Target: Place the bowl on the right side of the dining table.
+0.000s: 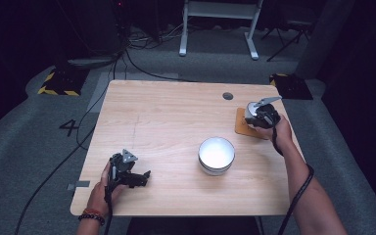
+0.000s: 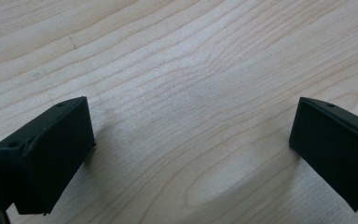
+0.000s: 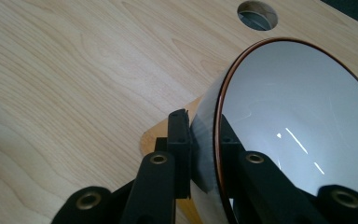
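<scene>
Bowl (image 3: 298,116), grey-white w/ thin copper-brown rim, sits at far right of table (image 1: 166,117), over an orange-brown coaster (image 1: 243,128) whose corner shows under it. Whether bowl base touches coaster: can't tell. Inside of bowl looks bare, glossy, light streaks only.

R gripper (image 3: 204,154): jaws clamped on bowl wall, one jaw outside, one inside, rim between them. Bowl tilted in right gripper view. In high view the right hand wraps the gripper just beside the coaster.

2nd bowl (image 1: 216,155), white, upright near table centre-right, well apart from both grippers; interior bright, contents not discernible.

L gripper (image 1: 136,178): near-left of table, jaws wide apart, nothing between them, bare wood below.

Round cable hole (image 3: 257,14) in tabletop beyond held bowl.

Writing: "4" marked on floor (image 1: 68,128) left of table. No labels legible on bowls.
</scene>
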`<state>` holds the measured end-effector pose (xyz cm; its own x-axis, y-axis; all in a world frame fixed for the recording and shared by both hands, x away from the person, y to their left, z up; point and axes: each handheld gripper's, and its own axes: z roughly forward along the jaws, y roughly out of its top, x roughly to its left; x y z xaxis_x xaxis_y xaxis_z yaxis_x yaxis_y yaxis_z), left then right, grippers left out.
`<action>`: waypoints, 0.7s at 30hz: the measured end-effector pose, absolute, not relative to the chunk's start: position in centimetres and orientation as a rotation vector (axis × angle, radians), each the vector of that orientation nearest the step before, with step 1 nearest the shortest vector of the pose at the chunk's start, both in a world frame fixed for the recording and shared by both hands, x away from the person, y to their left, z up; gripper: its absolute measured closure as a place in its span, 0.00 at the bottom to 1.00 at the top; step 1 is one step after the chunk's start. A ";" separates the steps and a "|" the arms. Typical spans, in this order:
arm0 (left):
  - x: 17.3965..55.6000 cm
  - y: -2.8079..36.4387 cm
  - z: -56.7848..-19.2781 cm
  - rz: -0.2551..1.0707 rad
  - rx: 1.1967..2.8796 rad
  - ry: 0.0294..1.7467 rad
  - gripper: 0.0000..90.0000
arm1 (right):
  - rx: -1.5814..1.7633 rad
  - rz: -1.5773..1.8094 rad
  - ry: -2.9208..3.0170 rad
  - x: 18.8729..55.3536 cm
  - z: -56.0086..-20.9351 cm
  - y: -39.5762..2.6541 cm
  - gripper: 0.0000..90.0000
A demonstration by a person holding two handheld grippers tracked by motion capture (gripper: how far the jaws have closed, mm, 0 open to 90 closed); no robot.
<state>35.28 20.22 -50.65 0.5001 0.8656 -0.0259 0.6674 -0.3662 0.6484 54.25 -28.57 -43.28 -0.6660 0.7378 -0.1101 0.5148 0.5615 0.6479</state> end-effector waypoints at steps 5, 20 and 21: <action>35.3 20.2 -50.6 0.428 2.146 1.252 0.00 | 1.046 0.803 2.410 54.7 -43.7 -28.5 0.91; 35.3 20.2 -50.6 0.427 2.149 1.250 0.00 | 1.069 0.837 2.425 54.9 -44.8 -28.7 0.92; 35.3 20.2 -50.6 0.427 2.146 1.252 0.00 | 1.063 0.846 2.424 54.9 -44.9 -28.7 0.92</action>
<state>35.28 20.23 -50.64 0.5006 0.8652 -0.0271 0.6682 -0.3663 0.6476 54.86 -28.68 -44.93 -0.6515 0.7539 -0.0844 0.5377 0.5373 0.6497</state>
